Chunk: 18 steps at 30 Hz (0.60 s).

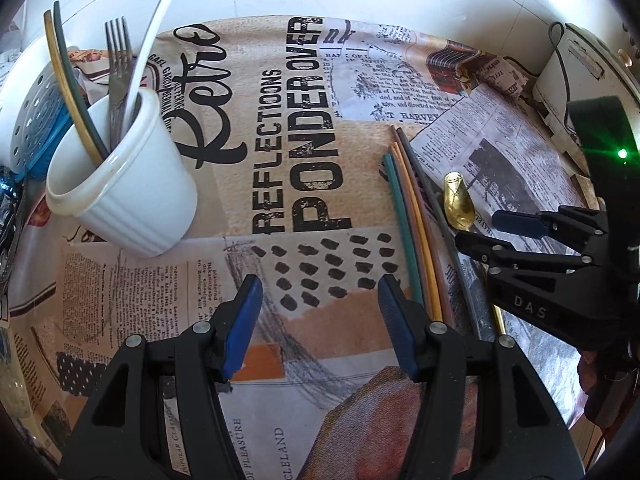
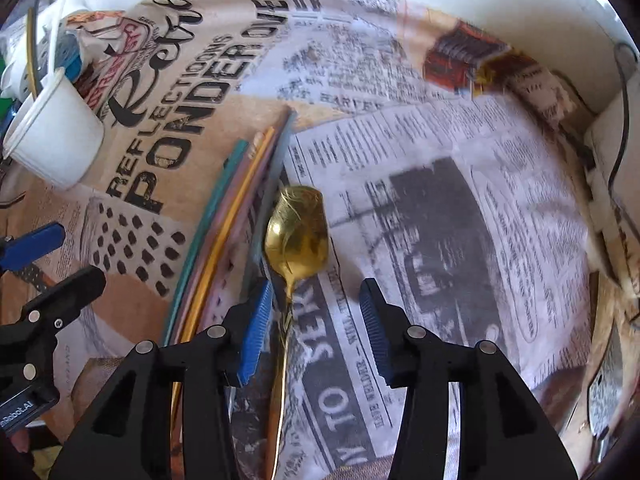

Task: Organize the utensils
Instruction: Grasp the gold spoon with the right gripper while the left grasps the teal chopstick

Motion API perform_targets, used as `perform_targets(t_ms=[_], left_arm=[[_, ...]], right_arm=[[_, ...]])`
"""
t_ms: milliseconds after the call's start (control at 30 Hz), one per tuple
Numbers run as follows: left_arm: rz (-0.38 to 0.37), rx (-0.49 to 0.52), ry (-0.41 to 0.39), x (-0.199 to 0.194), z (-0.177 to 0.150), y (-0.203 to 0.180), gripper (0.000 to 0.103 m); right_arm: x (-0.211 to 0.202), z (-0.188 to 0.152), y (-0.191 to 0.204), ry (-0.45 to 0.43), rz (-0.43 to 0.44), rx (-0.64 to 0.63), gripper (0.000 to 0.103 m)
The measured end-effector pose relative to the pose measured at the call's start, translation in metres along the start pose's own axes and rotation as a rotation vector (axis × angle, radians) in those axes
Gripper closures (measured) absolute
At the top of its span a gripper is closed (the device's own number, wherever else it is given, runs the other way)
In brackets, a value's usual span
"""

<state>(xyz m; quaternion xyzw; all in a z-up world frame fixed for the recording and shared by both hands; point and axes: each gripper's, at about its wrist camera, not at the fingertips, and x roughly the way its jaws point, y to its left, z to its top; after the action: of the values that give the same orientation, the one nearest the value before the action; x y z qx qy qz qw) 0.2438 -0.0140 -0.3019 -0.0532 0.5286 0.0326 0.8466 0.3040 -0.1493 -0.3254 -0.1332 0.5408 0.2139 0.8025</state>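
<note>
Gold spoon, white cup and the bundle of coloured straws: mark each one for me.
gold spoon (image 2: 298, 232), right wrist view, on its bowl.
white cup (image 1: 136, 184), left wrist view, on its ribbed outer wall.
coloured straws (image 1: 408, 216), left wrist view, midway along the green one.

Black tongs (image 1: 320, 332), ribbed blue pads (image 1: 242, 332), silver screws

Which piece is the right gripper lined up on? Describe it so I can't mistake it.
On the newspaper-print tablecloth, look right of the bundle of coloured sticks. The gold spoon lies alongside them, bowl pointing away, its handle running back between the open right gripper fingers. It is the only shiny, round-bowled piece there; its neighbours are thin, matte and straight.
</note>
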Motion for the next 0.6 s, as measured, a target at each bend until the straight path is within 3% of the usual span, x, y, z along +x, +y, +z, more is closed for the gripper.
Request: perform_targets(t_ms=[333,367,433,600], left_arm=[[-0.012,-0.005,0.013,0.008,0.0,0.003,0.044],[-0.013,-0.001,0.015,0.01,0.001,0.001,0.044],[-0.016,0.003,0.019,0.012,0.002,-0.001,0.044],[-0.045,0.001,0.032,0.015,0.007,-0.006,0.044]], right_arm=[[0.014,0.023,0.006,-0.055,-0.007,0.049,0.061],[0.015,0.025,0.007,-0.066,-0.011,0.066,0.062],[0.016,0.028,0.008,-0.08,-0.016,0.082,0.074],[0.014,0.031,0.007,-0.055,0.03,0.113,0.074]])
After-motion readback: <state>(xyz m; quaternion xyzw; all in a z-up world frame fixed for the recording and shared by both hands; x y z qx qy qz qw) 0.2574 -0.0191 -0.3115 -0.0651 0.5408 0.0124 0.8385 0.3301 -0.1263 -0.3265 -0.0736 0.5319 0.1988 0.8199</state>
